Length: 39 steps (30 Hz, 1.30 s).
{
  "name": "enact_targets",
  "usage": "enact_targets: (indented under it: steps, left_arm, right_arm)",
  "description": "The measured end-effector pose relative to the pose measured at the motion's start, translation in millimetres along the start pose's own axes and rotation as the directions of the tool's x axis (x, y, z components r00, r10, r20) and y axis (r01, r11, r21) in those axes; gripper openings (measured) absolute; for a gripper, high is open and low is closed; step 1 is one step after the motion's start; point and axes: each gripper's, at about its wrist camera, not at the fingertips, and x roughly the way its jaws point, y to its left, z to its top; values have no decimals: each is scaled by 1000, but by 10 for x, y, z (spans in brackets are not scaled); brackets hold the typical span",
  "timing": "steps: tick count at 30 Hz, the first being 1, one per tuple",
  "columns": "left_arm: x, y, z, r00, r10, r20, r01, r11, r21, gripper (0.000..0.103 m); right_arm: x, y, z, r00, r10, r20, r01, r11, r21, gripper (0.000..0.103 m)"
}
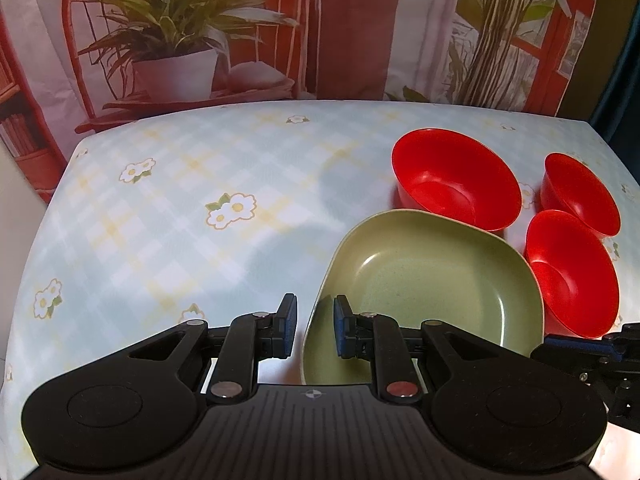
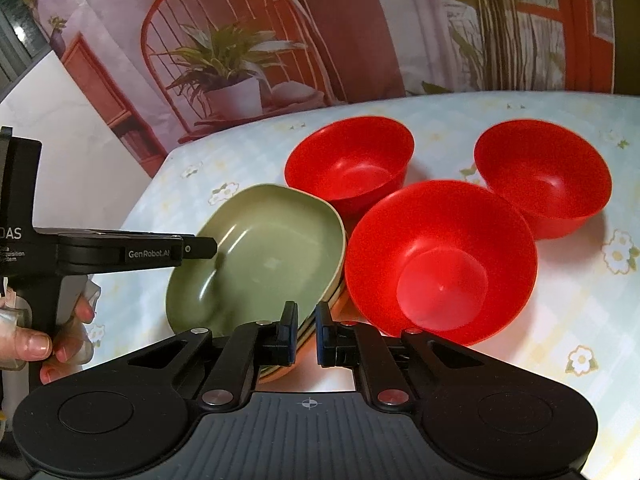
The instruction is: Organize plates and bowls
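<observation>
A green plate (image 1: pixel 420 280) (image 2: pixel 260 256) lies on top of a short stack of plates (image 2: pixel 334 300) on the flowered tablecloth. My left gripper (image 1: pixel 316 320) (image 2: pixel 200 246) straddles its left rim, one finger inside the plate and one outside, shut on it. My right gripper (image 2: pixel 307 328) (image 1: pixel 552 340) is at the plate's near right rim, which runs into the narrow gap between its pads, shut on it. Three red bowls stand upright and apart beside the plates: a near one (image 2: pixel 440 260) (image 1: pixel 572 276), a far left one (image 2: pixel 352 164) (image 1: pixel 456 184) and a far right one (image 2: pixel 544 176) (image 1: pixel 580 196).
The tablecloth (image 1: pixel 160 220) stretches bare to the left of the plates. A printed backdrop (image 1: pixel 180 52) with a chair and a potted plant hangs behind the table's far edge. A person's hand (image 2: pixel 36 344) holds the left gripper's handle.
</observation>
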Motion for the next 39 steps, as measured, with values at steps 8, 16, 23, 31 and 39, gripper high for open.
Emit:
enact_targets:
  steps: [8, 16, 23, 31, 39]
  left_arm:
    - [24, 49, -5, 1000, 0, 0, 0, 1000, -26, 22]
    - [41, 67, -8, 1000, -3, 1, 3, 999, -32, 24]
    - [59, 56, -28, 1000, -6, -3, 6, 1000, -28, 26]
    - [17, 29, -33, 1000, 9, 3, -9, 1000, -15, 26]
    - [-281, -3, 71, 995, -64, 72, 65, 998, -8, 26]
  right_arm:
    - [14, -33, -7, 1000, 7, -4, -7, 1000, 17, 8]
    - [13, -35, -3, 1000, 9, -5, -9, 1000, 20, 8]
    - [5, -22, -19, 1000, 14, -6, -14, 1000, 28, 8]
    - [-4, -13, -26, 1000, 15, -7, -15, 999, 31, 8]
    - [-236, 21, 82, 999, 36, 23, -34, 998, -45, 11]
